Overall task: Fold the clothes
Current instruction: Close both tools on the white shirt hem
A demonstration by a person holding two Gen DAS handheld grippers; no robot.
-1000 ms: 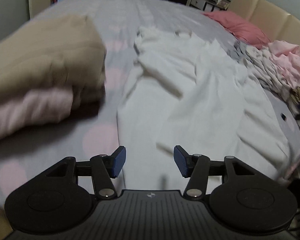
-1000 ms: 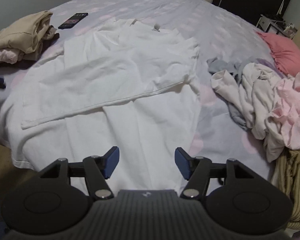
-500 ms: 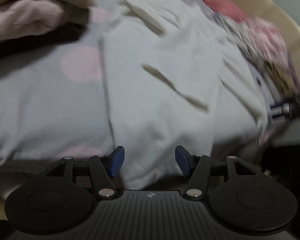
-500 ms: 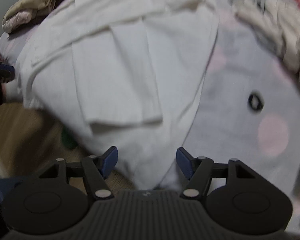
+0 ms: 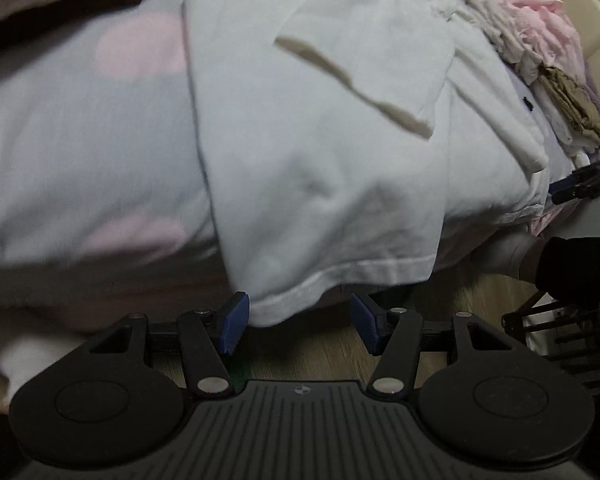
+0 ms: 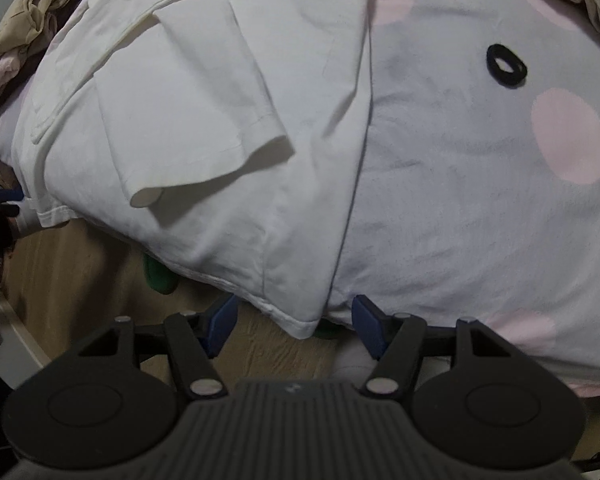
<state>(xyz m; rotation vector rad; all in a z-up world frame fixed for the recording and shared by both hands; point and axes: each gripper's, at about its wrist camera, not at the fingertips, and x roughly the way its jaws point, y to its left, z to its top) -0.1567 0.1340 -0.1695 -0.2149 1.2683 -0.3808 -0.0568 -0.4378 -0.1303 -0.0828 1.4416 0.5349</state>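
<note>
At the far left of the right wrist view a small heap of tan and pink clothes sits on the bed, whose grey cover carries pale pink dots. Just right of that heap the white shirt lies spread flat, one sleeve folded across its body and its hem draped over the near edge of the bed above the wooden floor.

The left hand-held gripper is spread wide, its blue pads either side of the hem's left corner without closing on it. The right hand-held gripper is likewise spread, the hem's right corner hanging between its pads.

A green object shows on the floor under the shirt's edge; I cannot tell what it is. Right of the shirt a black hair tie rests on the bare cover. At the far right a loose pile of pink, grey and tan clothes lies against a cream headboard. No readable writing shows; a small emblem on each gripper body is too small to make out.
</note>
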